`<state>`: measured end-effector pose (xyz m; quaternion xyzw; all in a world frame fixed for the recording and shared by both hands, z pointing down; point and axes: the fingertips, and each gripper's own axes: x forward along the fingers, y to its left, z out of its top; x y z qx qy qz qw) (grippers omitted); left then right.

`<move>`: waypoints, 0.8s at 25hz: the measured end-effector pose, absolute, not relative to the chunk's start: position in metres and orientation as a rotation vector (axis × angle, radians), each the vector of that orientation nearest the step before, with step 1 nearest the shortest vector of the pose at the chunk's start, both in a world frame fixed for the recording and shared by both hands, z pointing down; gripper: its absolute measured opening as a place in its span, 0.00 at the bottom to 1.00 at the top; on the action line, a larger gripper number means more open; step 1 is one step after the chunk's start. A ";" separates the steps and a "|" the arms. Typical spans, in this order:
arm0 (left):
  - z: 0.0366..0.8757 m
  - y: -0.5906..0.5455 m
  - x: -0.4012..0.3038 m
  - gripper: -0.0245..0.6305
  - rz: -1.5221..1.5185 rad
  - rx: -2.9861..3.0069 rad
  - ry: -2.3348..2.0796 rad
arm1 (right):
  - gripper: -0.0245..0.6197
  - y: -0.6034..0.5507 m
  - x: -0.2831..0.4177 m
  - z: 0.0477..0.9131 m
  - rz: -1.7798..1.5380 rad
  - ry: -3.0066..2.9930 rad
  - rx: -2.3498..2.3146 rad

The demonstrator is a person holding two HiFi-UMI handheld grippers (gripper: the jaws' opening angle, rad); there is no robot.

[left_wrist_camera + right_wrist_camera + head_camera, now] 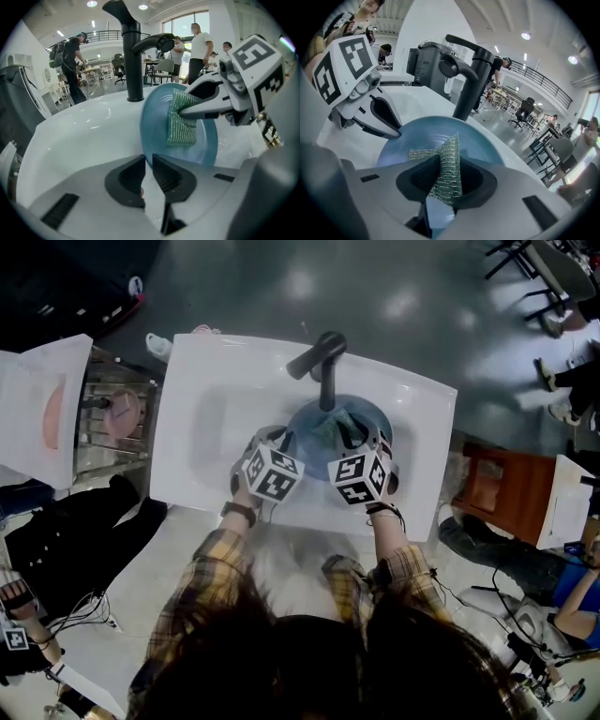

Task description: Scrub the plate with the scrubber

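A blue plate (330, 427) stands on edge in the white sink (216, 418), under the black faucet (322, 357). My left gripper (148, 157) is shut on the plate's (206, 140) near rim, with the rim caught in the narrow gap between the jaws. My right gripper (447, 159) is shut on a green mesh scrubber (446, 164), and the scrubber (182, 124) lies flat against the plate's face. In the right gripper view the left gripper's fingers (382, 117) sit at the plate's (417, 136) left rim. From the head view both grippers, left (284, 440) and right (356, 439), meet over the plate.
The faucet (133, 51) rises just behind the plate. A dish rack (117, 418) with a pink plate stands left of the sink. A brown chair (497, 488) is at the right. Several people stand in the room behind.
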<state>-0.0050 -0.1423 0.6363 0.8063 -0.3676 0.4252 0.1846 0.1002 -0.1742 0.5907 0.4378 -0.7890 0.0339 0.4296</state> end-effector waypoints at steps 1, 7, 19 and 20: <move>0.637 -0.143 -0.005 0.11 1.200 2.271 -1.037 | 0.22 -0.172 0.092 0.594 0.083 -1.978 1.073; 0.637 -0.143 -0.006 0.10 1.209 2.256 -1.046 | 0.22 -0.161 0.056 0.608 0.083 -2.012 0.971; 0.641 -0.144 -0.005 0.10 1.214 2.267 -1.032 | 0.22 -0.200 0.074 0.576 0.050 -2.034 1.113; 0.641 -0.144 -0.004 0.10 1.214 2.267 -1.029 | 0.22 -0.202 0.078 0.574 0.053 -2.033 1.128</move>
